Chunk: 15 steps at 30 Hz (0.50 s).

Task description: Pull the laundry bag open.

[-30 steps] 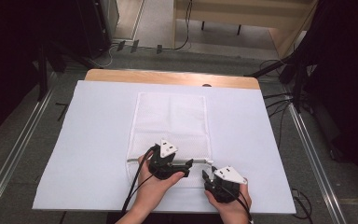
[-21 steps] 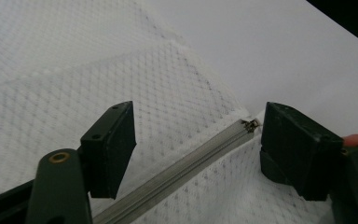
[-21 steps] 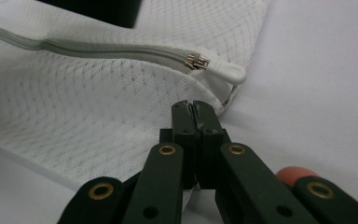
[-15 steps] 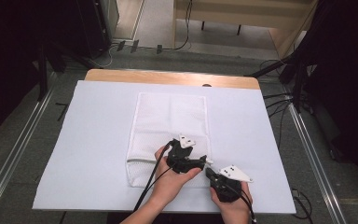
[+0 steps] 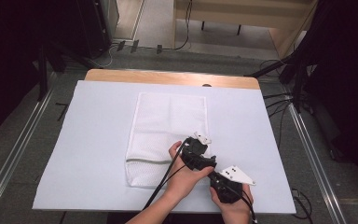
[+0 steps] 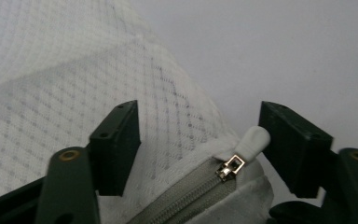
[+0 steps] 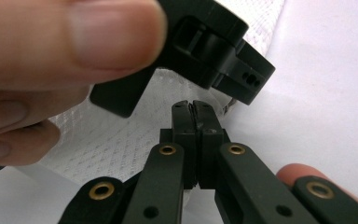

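Note:
A white mesh laundry bag [image 5: 168, 126] lies flat on the white-covered table [image 5: 93, 140], its grey zipper [image 5: 144, 161] running across its near end. My left gripper [image 5: 208, 160] hangs over the bag's near right corner and stands open. In the left gripper view [image 6: 198, 135] the metal zipper pull [image 6: 232, 164] with its white tab lies between the jaws, close to the right one. My right gripper [image 5: 214, 177] sits just behind, shut [image 7: 193, 108], tips at the bag's edge [image 7: 121, 140]; fabric between the jaws cannot be made out. The left gripper [image 7: 214, 60] looms right ahead of it.
The table's wooden far edge [image 5: 168, 77] shows beyond the white cover. Black cables [image 5: 163, 182] trail from the grippers toward the near edge. Metal rails [image 5: 14, 154] run along both sides on the floor, and dark stands and cables sit at the right [image 5: 298, 79].
My left gripper has moved right along the zipper line, from the bag's middle to its near right corner. The right gripper shifted slightly right and stays low near the table's front edge.

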Available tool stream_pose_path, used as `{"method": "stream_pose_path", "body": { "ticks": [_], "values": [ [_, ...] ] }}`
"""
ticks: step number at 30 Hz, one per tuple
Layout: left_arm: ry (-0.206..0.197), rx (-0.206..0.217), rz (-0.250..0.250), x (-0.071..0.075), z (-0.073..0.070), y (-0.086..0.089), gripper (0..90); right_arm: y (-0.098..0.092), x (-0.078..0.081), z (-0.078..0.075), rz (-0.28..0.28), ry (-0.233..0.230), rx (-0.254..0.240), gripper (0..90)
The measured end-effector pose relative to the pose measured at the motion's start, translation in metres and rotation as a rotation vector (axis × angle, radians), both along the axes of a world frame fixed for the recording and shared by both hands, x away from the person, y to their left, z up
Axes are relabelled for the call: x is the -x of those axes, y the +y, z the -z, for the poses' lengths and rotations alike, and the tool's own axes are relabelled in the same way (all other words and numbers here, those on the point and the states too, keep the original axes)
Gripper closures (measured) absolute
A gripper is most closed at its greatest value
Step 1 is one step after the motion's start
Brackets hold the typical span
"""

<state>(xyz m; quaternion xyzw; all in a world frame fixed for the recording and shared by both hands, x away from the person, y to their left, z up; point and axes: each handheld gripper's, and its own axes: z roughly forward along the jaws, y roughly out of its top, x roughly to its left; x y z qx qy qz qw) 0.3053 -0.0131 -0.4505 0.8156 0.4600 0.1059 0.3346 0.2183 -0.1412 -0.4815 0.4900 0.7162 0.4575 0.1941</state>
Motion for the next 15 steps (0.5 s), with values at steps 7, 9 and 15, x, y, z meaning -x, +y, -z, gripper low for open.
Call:
{"method": "stream_pose_path", "body": {
  "ticks": [7, 9, 15],
  "values": [
    [0.036, 0.104, 0.041, -0.003, -0.008, 0.016, 61.4, -0.001, 0.000, -0.001, -0.004, 0.000, -0.003, 90.0],
    [0.042, 0.135, 0.039, -0.005, -0.011, 0.021, 65.6, -0.001, -0.001, 0.000, -0.005, 0.003, 0.006, 90.0],
    [0.076, 0.188, 0.065, -0.006, -0.012, 0.031, 78.8, -0.001, -0.001, 0.000, -0.003, 0.006, 0.009, 90.0]
  ]
}}
